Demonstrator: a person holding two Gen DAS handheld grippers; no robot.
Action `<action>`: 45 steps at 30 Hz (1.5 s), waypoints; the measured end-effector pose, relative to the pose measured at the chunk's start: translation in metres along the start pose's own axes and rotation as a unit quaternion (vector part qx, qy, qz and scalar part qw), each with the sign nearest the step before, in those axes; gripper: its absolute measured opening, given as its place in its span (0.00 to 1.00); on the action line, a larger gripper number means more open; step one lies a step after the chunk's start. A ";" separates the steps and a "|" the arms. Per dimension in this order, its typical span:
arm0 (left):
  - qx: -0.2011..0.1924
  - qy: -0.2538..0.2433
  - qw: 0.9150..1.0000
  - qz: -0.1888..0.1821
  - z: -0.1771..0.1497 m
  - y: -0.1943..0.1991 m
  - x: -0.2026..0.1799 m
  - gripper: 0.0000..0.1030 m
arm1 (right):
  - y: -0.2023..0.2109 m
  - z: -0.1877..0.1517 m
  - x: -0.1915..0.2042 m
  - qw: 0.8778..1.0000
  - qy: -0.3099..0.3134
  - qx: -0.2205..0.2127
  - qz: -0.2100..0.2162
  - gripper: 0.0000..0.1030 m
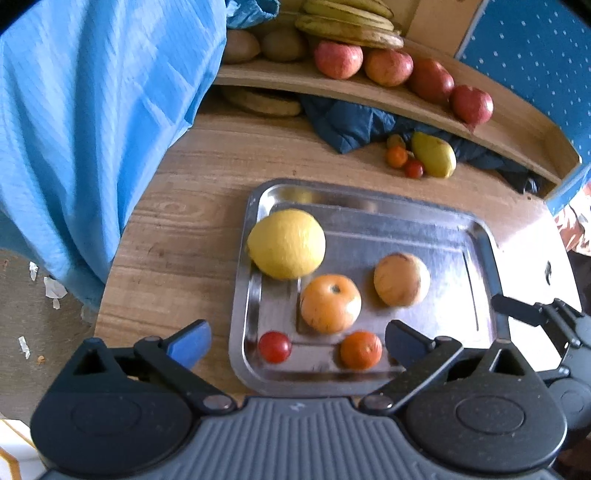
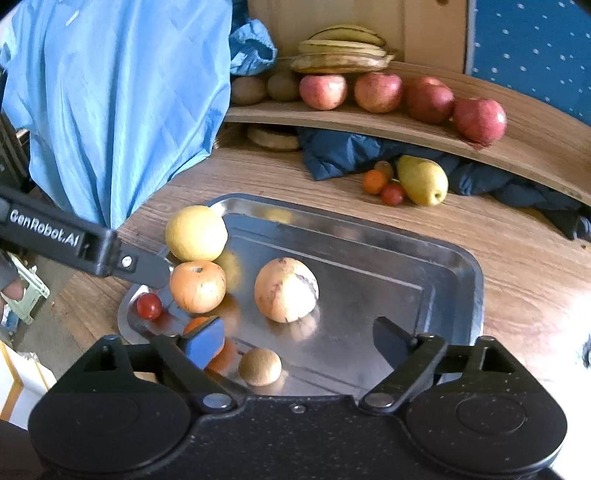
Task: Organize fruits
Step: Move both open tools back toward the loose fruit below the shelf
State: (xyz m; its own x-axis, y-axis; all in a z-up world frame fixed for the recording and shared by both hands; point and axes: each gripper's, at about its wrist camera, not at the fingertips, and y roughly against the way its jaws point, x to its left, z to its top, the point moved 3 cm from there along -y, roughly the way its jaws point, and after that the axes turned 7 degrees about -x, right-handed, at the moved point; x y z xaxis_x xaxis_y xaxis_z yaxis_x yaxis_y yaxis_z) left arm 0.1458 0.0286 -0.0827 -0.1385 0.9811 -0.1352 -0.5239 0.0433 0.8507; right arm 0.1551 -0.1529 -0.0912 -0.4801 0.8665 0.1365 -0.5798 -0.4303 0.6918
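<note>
Steel tray [image 2: 458, 266] holding yellow citrus [image 2: 195, 232], orange [image 2: 197, 286], kiwi [image 2: 259, 366], right gripper [image 2: 299, 341] fingers spread

Right wrist view: small orange citrus [image 2: 218, 360] largely covered by the blue-padded left finger [image 2: 205, 341] of that gripper; only slivers show beside the pad. Flat brown round object [image 2: 273, 138], far beyond the fingertips under the curved wooden shelf [image 2: 369, 123], half in shadow; identity unclear. Left wrist view: small brownish fruit [image 1: 396, 141] far ahead of the right finger, behind the small orange one [image 1: 397, 157], too small to name. Yellow banana bunch [image 1: 347, 18] cut by the top edge. Pale scraps [image 1: 53, 288] on the floor left of the fingers, blurred.
</note>
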 end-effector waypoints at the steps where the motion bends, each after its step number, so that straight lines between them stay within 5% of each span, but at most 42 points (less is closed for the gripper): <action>1: 0.005 -0.006 1.000 0.001 -0.003 0.001 -0.001 0.99 | 0.003 -0.002 -0.001 1.000 -0.003 -0.001 0.000 0.91; 19: 0.096 -0.110 0.989 0.017 -0.028 -0.004 -0.030 0.99 | 0.033 -0.024 -0.009 0.999 -0.027 0.029 -0.017 0.99; 45: 0.084 -0.194 0.977 0.001 -0.004 -0.014 -0.088 0.99 | 0.039 -0.026 -0.060 0.992 -0.084 0.035 -0.091 0.99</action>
State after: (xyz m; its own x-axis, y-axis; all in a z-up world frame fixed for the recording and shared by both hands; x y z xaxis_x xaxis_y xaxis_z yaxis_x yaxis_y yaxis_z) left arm 0.1622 -0.0589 -0.0850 0.2063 0.9776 0.0416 -0.3744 0.0396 0.9264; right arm 0.1441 -0.2277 -0.0913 -0.2525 0.9606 0.1166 -0.5966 -0.2494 0.7628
